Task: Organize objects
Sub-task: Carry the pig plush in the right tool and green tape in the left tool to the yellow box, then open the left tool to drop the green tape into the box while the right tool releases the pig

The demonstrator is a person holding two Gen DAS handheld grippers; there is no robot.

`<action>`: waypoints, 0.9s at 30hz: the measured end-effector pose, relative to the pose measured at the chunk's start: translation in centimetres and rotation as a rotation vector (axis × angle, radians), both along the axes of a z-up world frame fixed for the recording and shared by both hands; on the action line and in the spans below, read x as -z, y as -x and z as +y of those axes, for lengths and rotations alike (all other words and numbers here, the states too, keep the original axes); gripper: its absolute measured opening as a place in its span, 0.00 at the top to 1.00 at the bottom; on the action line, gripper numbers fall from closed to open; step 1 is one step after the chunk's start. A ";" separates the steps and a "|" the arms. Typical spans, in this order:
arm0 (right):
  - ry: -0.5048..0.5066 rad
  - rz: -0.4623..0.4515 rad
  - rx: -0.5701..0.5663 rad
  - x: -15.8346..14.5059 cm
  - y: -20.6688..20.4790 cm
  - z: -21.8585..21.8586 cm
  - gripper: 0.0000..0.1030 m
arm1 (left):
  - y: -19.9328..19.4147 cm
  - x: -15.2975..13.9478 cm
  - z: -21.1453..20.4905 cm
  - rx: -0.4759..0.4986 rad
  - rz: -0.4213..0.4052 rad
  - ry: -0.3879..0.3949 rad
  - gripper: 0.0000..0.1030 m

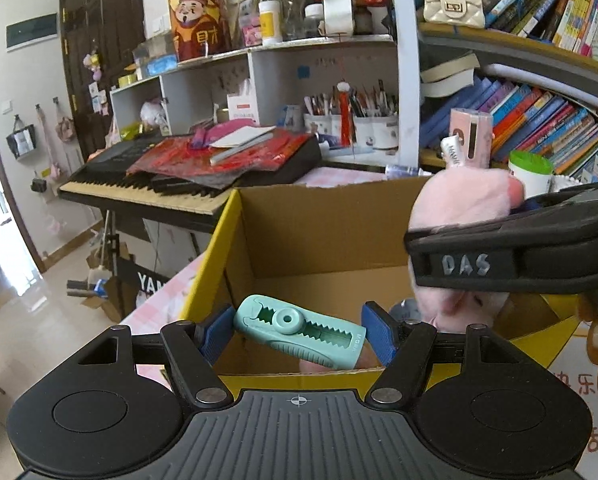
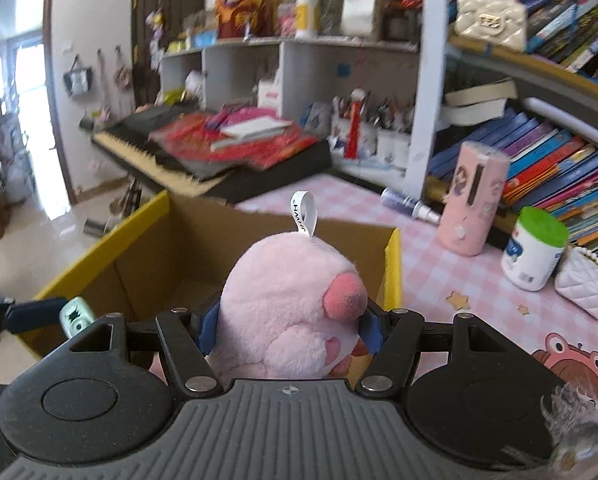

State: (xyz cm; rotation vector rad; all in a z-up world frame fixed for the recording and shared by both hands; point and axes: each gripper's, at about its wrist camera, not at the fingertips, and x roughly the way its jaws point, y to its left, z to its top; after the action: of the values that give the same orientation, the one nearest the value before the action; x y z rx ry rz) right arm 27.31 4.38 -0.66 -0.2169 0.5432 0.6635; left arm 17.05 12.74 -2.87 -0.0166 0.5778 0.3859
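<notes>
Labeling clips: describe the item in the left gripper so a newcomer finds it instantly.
Find the open cardboard box with yellow edges on the pink checked tablecloth. Over its near rim, the left gripper clamps a mint-green correction-tape dispenser. Unlike the fluffy pink plush toy beside it, it is hard plastic with a toothed slot.

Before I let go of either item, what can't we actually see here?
- Box floor: left wrist view, mostly hidden by the left gripper and its teal tool.
- Plush toy underside: right wrist view, hidden by the right gripper.
- Book titles: blurred, too small.
</notes>
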 end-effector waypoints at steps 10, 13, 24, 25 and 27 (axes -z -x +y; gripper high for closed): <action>0.054 0.088 -0.050 2.0 -1.2 0.5 0.37 | -0.1 0.2 -0.1 -0.011 -0.002 -0.009 0.32; 0.068 0.092 -0.061 2.0 -1.3 0.8 0.34 | 0.0 0.1 0.0 -0.024 -0.008 -0.006 0.31; -0.006 0.100 -0.047 0.2 -0.8 -0.5 0.30 | 1.9 -1.4 -0.8 -0.006 -0.071 0.000 0.18; -0.020 0.092 -0.045 -0.2 -0.6 -0.8 0.29 | 2.2 -1.7 -0.9 -0.008 -0.080 0.002 0.18; -0.046 0.076 -0.038 -1.0 -0.1 -1.4 0.28 | 2.7 -2.2 -1.0 -0.016 -0.099 0.006 0.16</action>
State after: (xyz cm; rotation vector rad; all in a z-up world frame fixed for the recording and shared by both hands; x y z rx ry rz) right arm 27.41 2.95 0.34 -0.1600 0.5976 0.7223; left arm 14.31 11.74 -0.66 -0.0456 0.4817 0.3971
